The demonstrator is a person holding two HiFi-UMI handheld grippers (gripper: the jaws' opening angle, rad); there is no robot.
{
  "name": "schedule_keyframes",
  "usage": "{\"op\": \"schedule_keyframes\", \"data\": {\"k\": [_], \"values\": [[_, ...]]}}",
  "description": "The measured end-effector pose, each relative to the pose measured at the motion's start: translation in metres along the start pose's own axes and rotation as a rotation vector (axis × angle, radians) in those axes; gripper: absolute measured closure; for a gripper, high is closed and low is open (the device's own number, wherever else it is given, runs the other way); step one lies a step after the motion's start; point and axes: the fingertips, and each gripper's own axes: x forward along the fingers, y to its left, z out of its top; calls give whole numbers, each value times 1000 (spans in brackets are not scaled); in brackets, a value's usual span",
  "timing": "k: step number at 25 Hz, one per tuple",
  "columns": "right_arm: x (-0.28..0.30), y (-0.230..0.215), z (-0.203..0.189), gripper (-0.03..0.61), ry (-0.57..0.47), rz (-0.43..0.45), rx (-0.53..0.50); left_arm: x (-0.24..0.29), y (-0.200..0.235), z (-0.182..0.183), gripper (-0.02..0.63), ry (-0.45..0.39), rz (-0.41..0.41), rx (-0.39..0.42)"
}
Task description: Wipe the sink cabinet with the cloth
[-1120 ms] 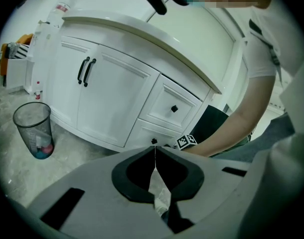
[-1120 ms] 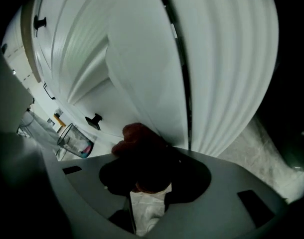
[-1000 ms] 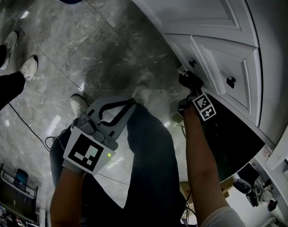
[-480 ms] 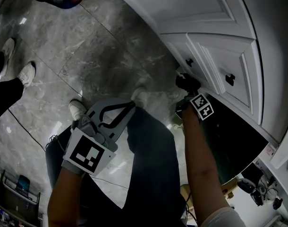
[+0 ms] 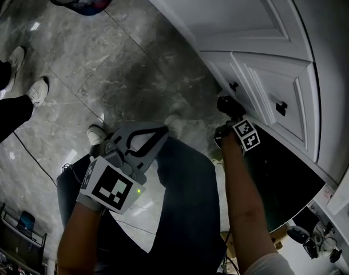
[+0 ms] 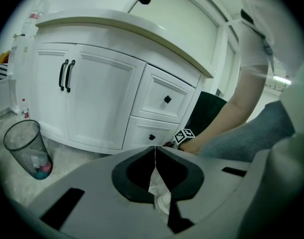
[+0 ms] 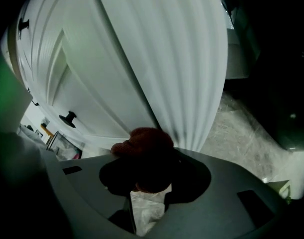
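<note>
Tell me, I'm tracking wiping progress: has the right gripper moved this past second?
No; the right gripper stays right beside the same black drawer knob.

A bathroom is suggested: white sink cabinet (image 6: 102, 98) with black handles (image 6: 65, 75) ahead of the left gripper (image 6: 155, 153), mesh waste bin (image 6: 26, 151) at its left, marble floor tiles (image 5: 106, 56).

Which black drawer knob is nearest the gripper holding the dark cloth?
The lower drawer's black knob, nearer the floor. The right gripper, shut on its dark red cloth, is beside it; the upper drawer's knob lies farther off.
</note>
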Motion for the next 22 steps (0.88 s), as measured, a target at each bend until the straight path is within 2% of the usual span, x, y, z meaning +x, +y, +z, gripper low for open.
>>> {"op": "schedule_keyframes", "data": {"k": [4, 8, 13, 17, 22], "values": [[-16, 6, 11, 436, 2, -14, 31, -4, -7, 11, 601, -22, 4, -36], [-42, 16, 31, 436, -32, 6, 54, -15, -25, 21, 601, -45, -6, -116], [-76, 29, 56, 436, -62, 40, 66, -38, -49, 20, 601, -21, -9, -182], [-99, 37, 73, 436, -67, 28, 90, -55, -57, 35, 601, -25, -1, -208], [-115, 44, 85, 436, -41, 15, 68, -71, -53, 59, 601, -43, 22, -226]]}}
